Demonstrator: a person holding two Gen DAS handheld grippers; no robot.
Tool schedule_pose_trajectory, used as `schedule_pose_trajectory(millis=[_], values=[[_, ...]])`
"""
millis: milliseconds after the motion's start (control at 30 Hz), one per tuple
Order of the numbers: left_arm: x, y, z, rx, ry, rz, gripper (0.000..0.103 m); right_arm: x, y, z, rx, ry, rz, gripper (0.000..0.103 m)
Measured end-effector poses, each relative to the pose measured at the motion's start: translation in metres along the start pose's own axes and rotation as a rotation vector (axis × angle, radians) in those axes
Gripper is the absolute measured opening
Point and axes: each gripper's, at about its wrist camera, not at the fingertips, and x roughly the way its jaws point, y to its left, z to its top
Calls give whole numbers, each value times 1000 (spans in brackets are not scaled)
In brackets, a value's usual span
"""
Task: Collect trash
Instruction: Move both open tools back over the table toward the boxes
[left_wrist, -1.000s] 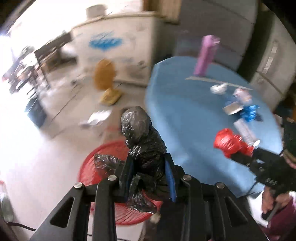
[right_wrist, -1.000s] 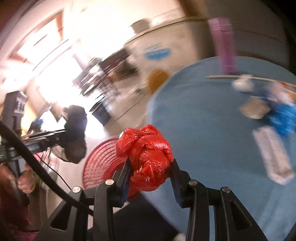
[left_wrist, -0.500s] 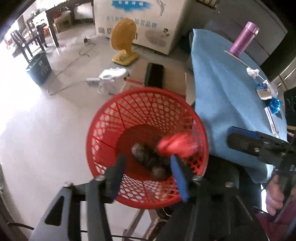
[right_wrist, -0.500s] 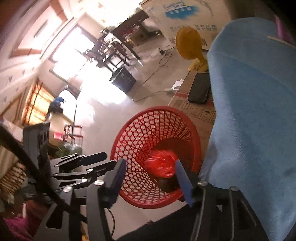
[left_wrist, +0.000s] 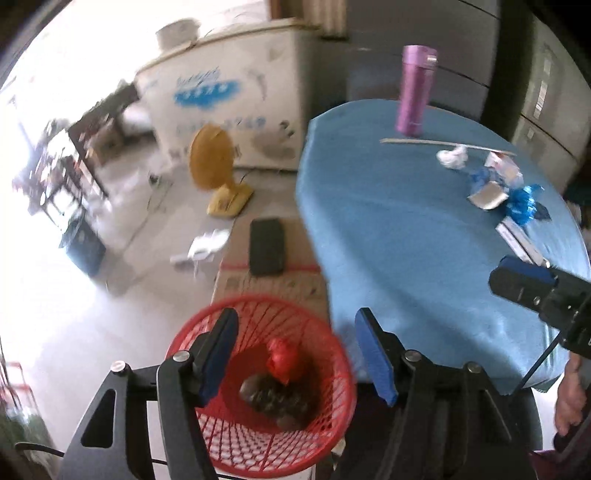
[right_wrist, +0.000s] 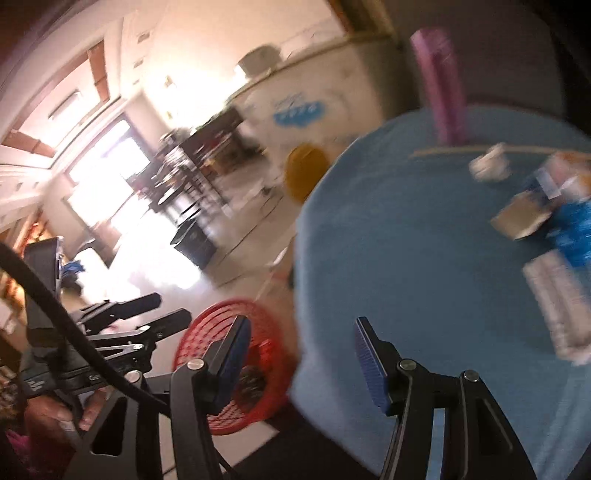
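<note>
Red mesh sat nearest: the basket (left_wrist: 258, 435) lay under my left gripper (left_wrist: 295, 354), with the red bag (left_wrist: 282, 360) and black bag (left_wrist: 273, 397) already inside. Both my grippers stood wide and empty; my right gripper (right_wrist: 299, 354) hung over the near edge of the blue table (right_wrist: 406, 258). Farther off, ahead and to my right, the remaining trash clustered: a long white wrapper (left_wrist: 519, 240), blue foil (left_wrist: 522, 203), a crumpled tissue (left_wrist: 452, 157). I judged the right gripper nearer, and the wrapper's long axis ran away from me.
</note>
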Motion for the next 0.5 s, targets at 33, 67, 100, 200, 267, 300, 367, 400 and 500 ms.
schedule_pose_trajectory(millis=[33,67,100,200,267,300,367,400,500], values=[[-3,-13,6,32,-17,-3,67,-12,-4,2,-1,-23,-22,61],[-6,-22,11,55,-27,-4,67,-25,-9,4,-2,-50,-47,61],[-9,-31,15,77,-36,-3,67,-37,-15,5,0,-77,-72,61],[-18,-59,26,140,-67,-8,68,-70,-32,6,14,-134,-124,61],[-22,-76,31,177,-86,-15,69,-90,-46,3,31,-160,-156,61],[-25,-87,35,200,-96,-19,69,-100,-55,2,43,-173,-172,61],[-28,-102,40,233,-109,-26,69,-115,-68,0,66,-194,-196,61],[-29,-112,43,254,-117,-31,69,-121,-76,-2,80,-204,-210,61],[-31,-136,48,306,-132,-40,69,-140,-96,-7,125,-229,-233,61]])
